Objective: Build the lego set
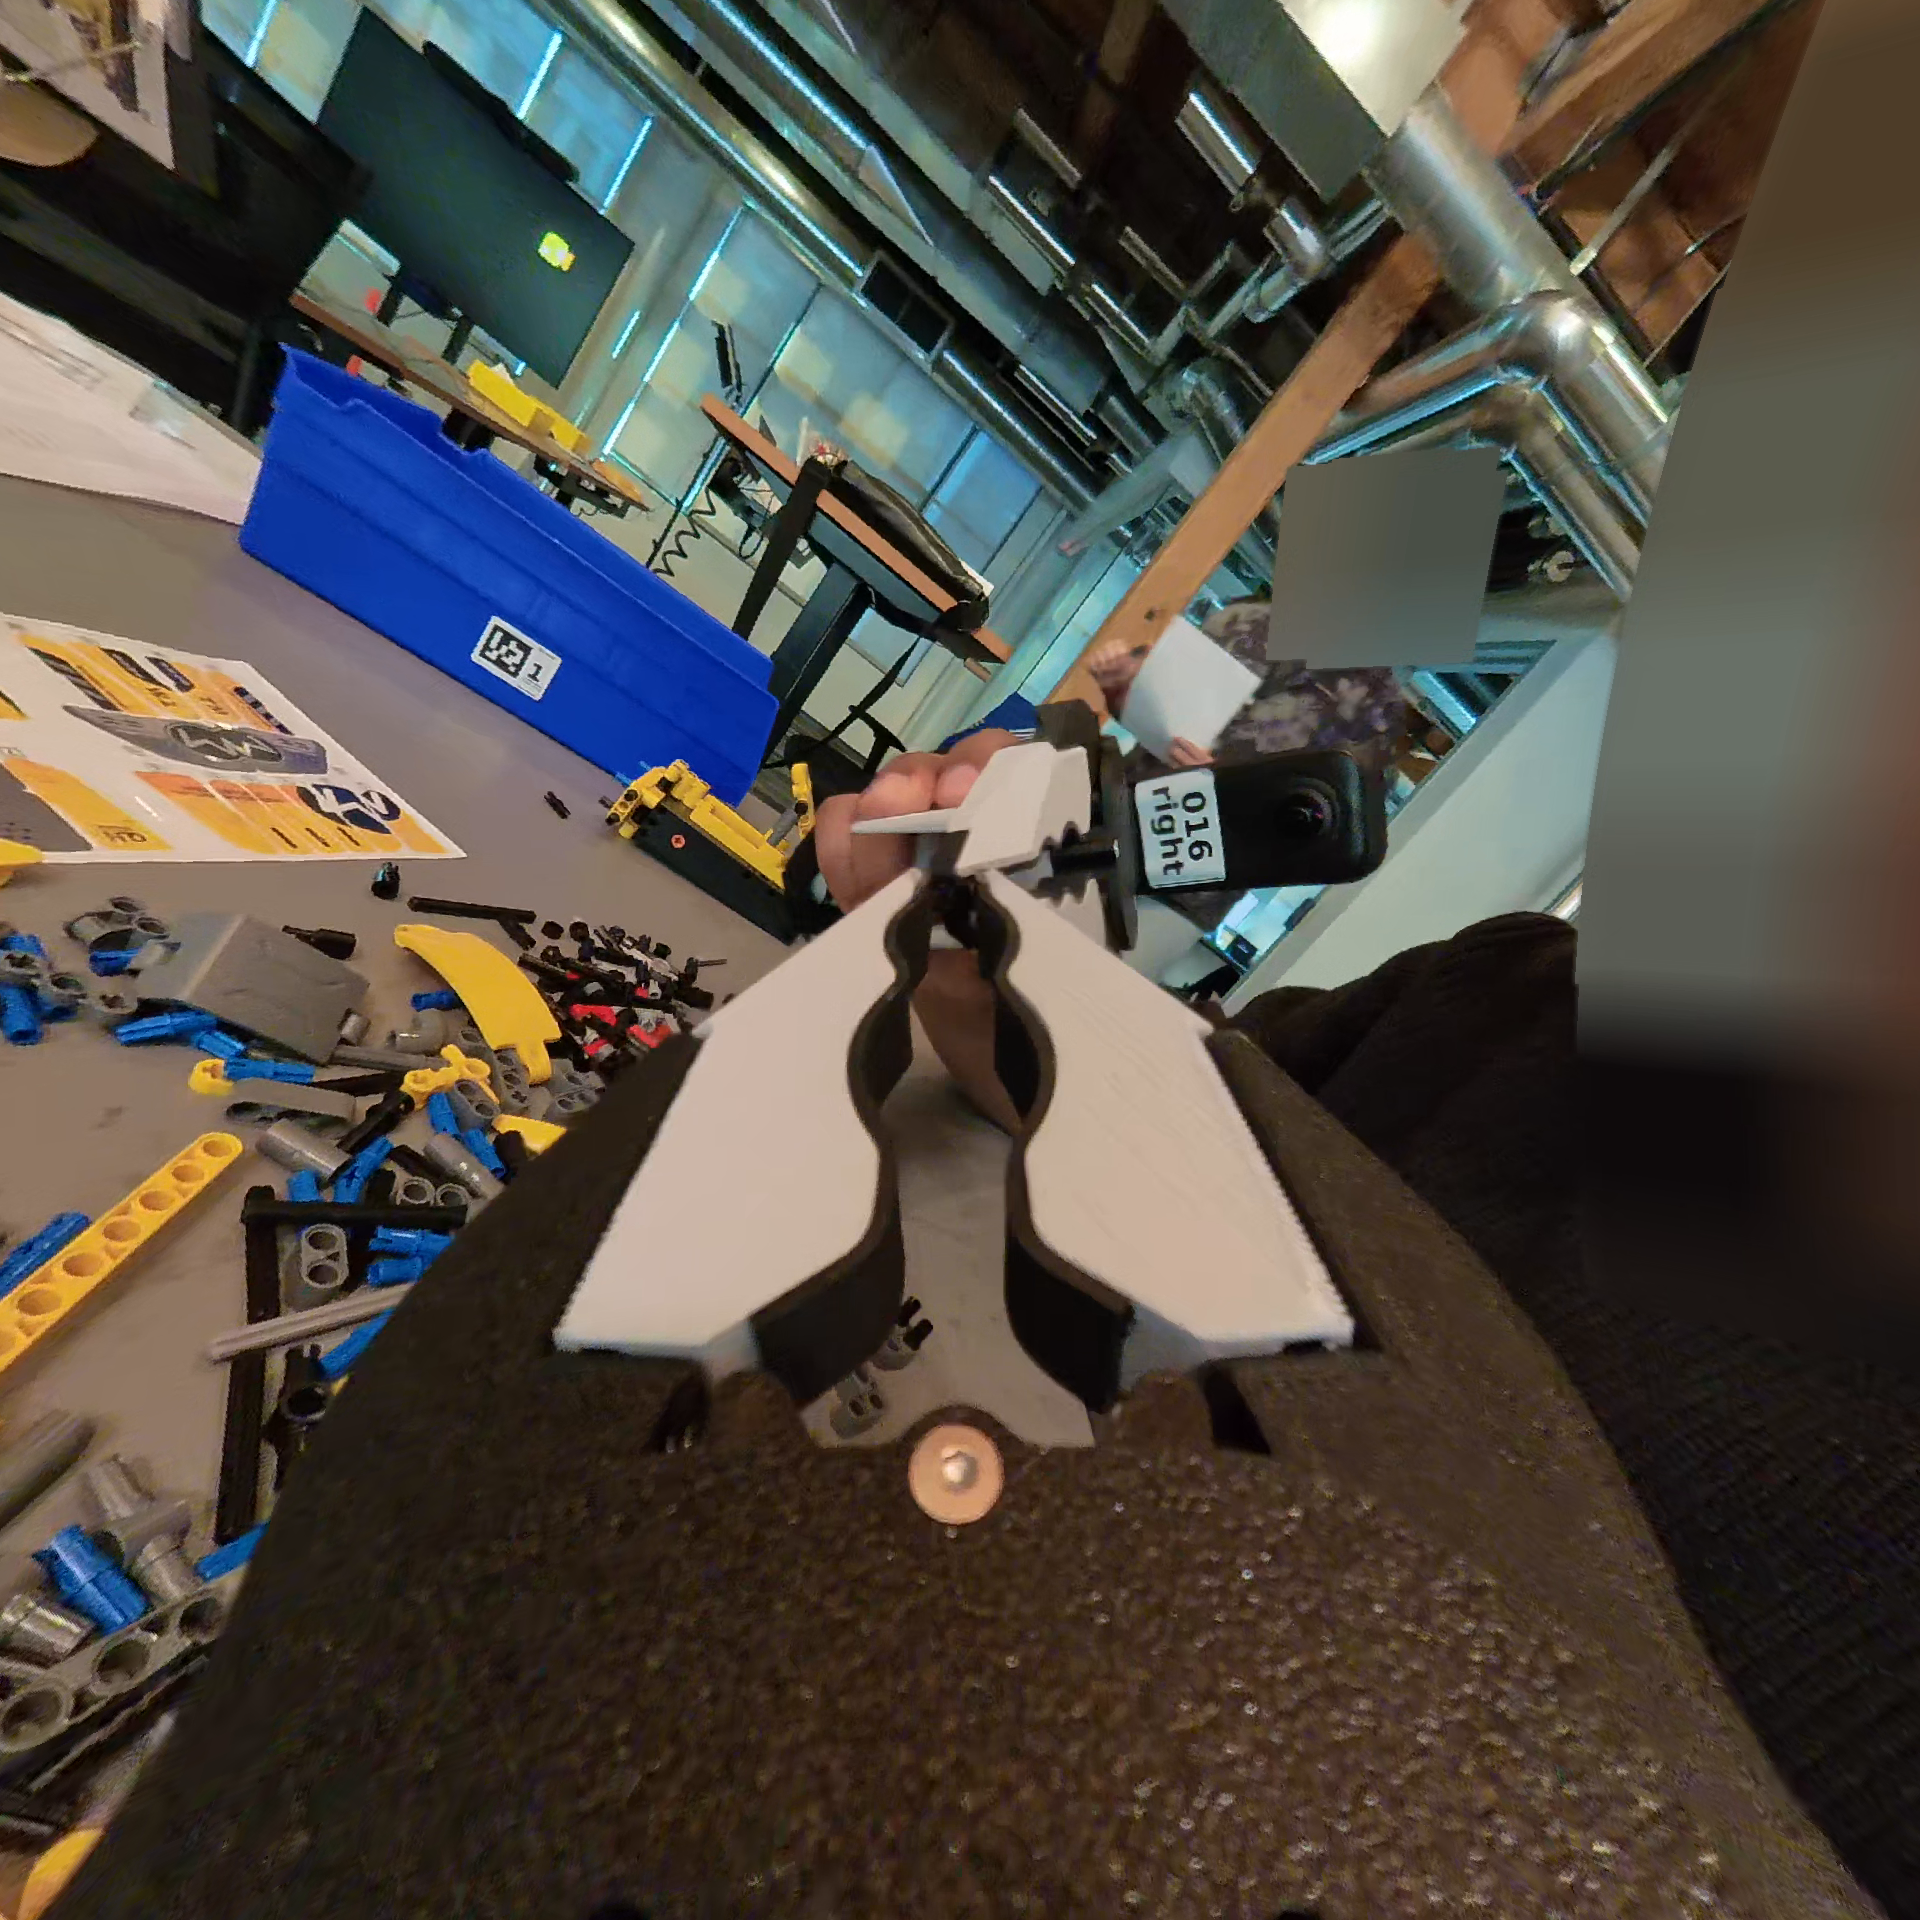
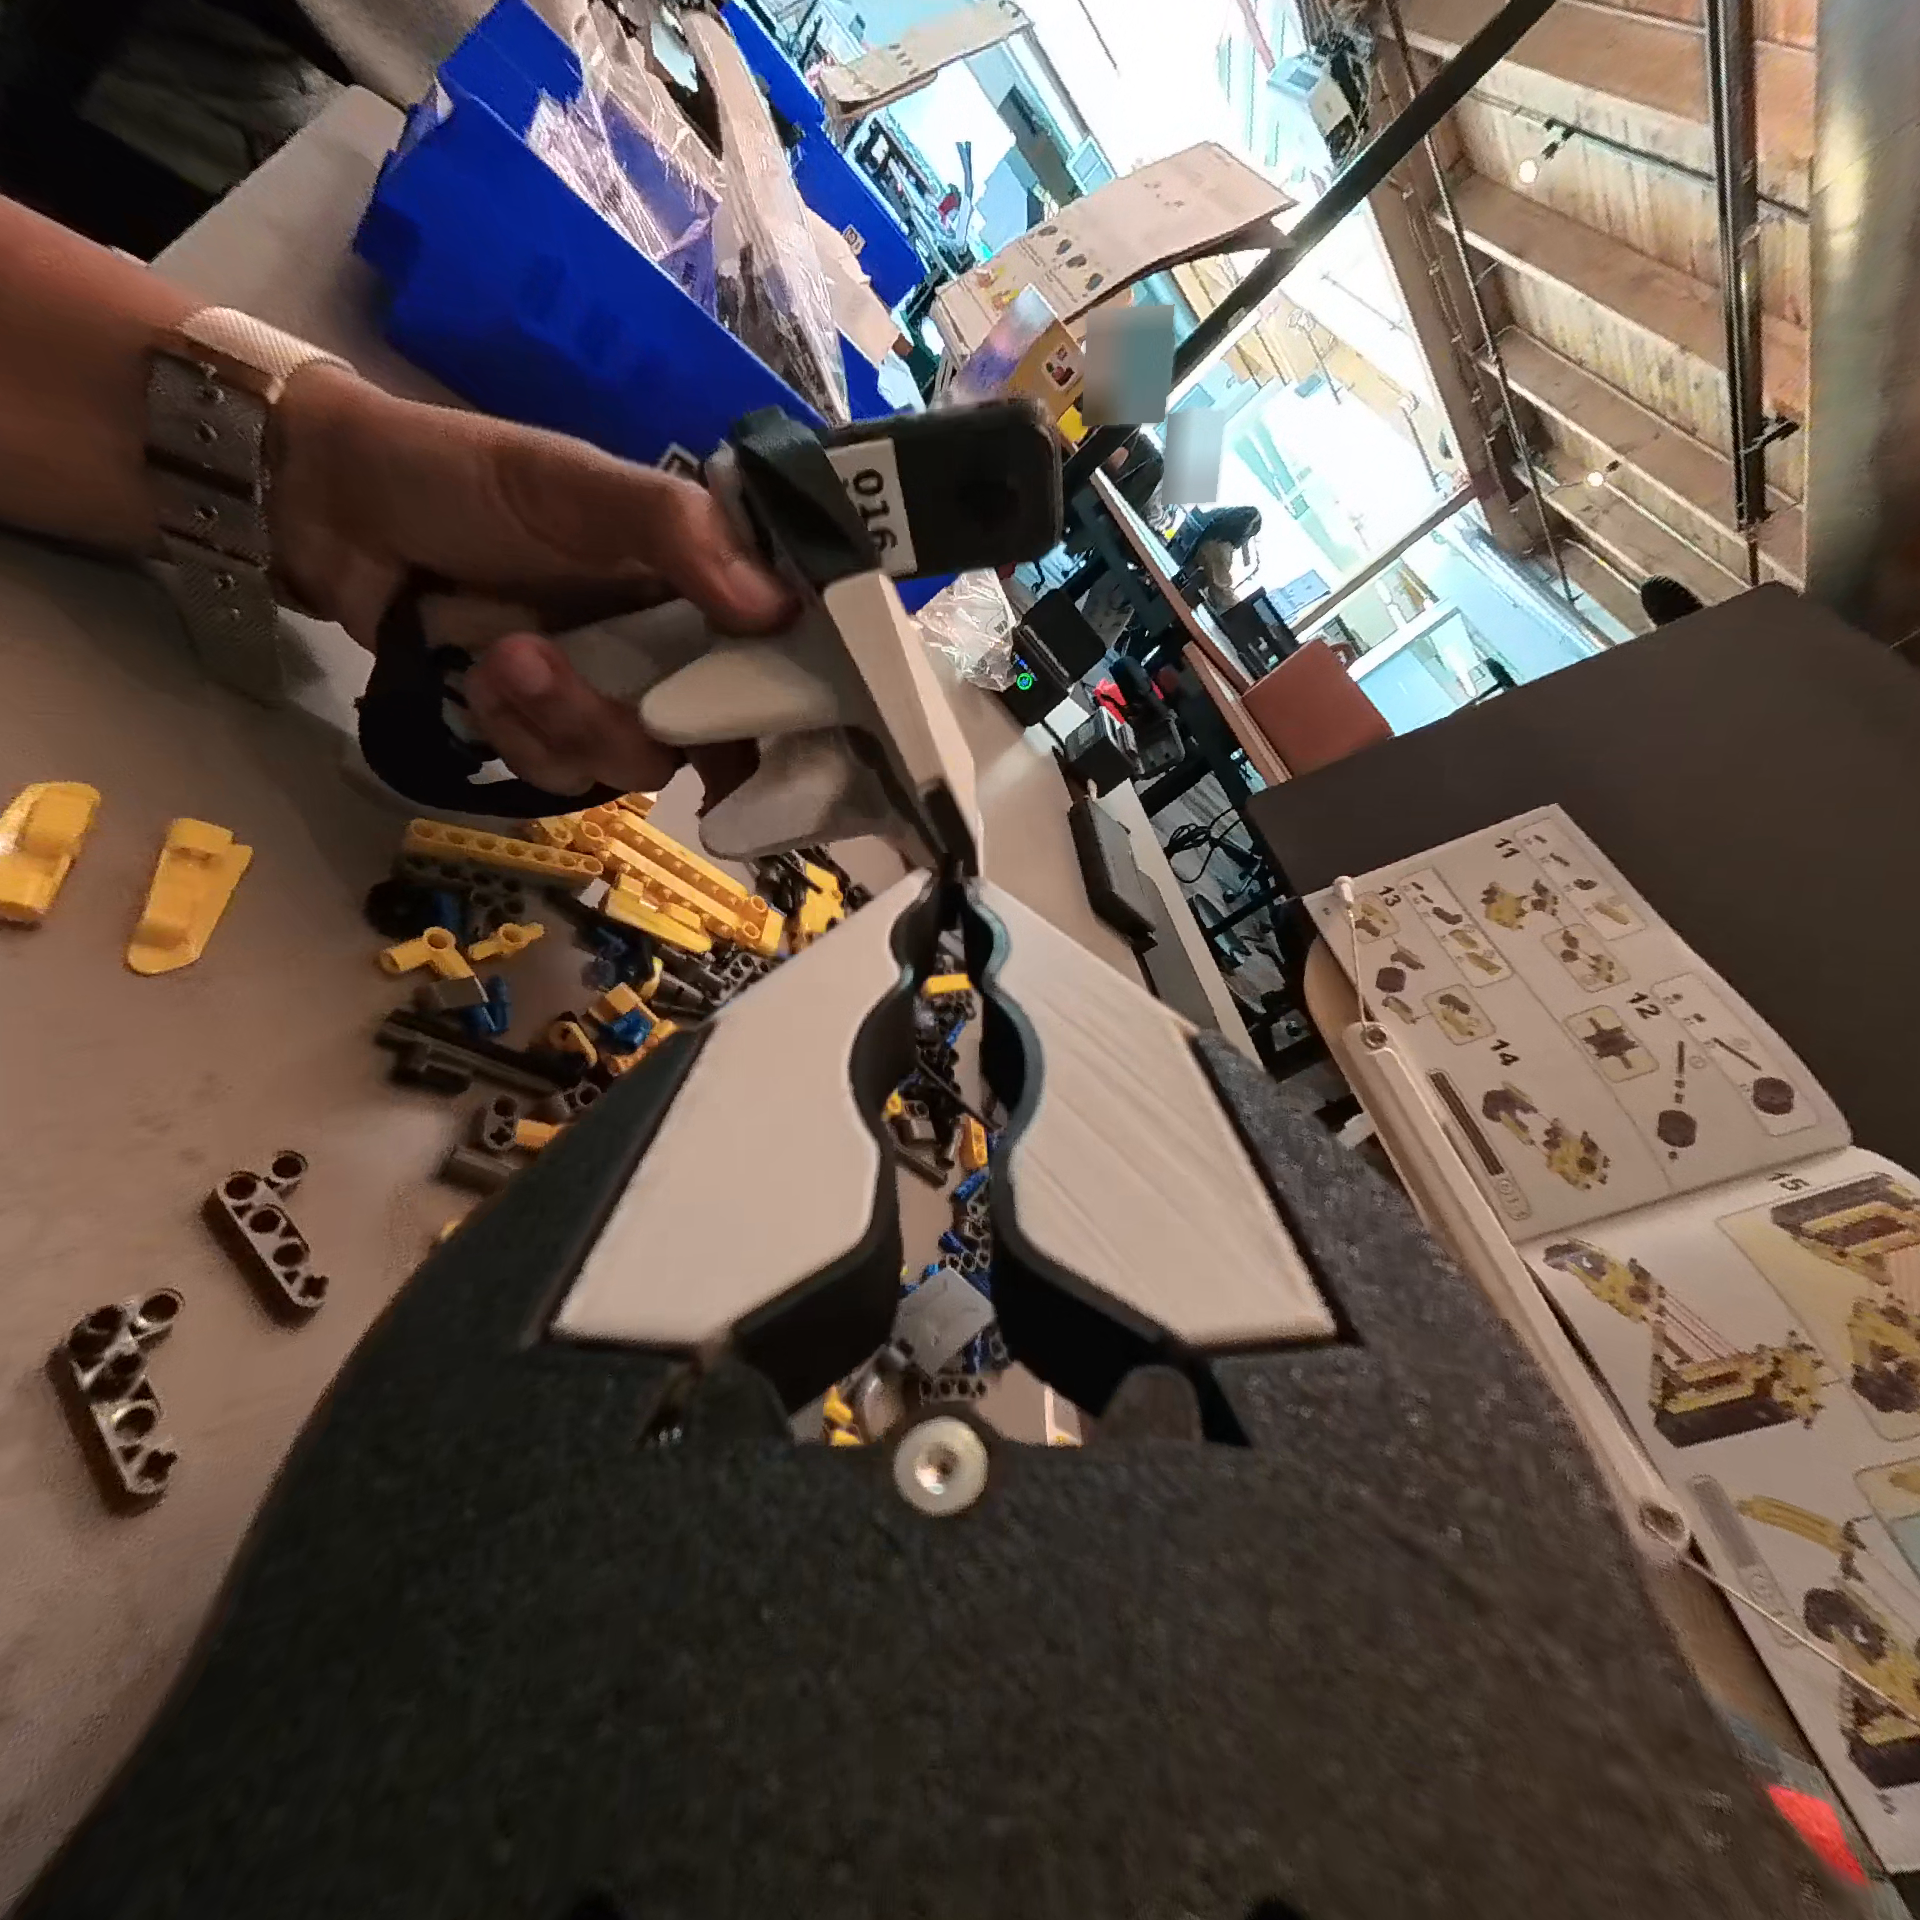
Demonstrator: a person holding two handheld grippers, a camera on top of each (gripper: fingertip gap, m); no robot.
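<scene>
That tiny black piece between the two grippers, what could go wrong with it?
1. The black piece is pinched only at the very tips of the left hand-held gripper and the right hand-held gripper, so it might slip out.
2. If it drops, it could vanish into the pile of parts on the table below.
3. Pushing the tips together crookedly might twist or flick it away.

Loose parts (image 1: 343, 1122) on table (image 1: 499, 790), bin (image 1: 499, 561) behind, booklet (image 2: 1621, 1195) right.

Blue bin (image 1: 499, 582) sat on my table (image 1: 499, 810), sticker sheet (image 1: 208, 748) beside loose bricks (image 1: 416, 1091); instruction booklet (image 2: 1558, 1091) lay open.
</scene>
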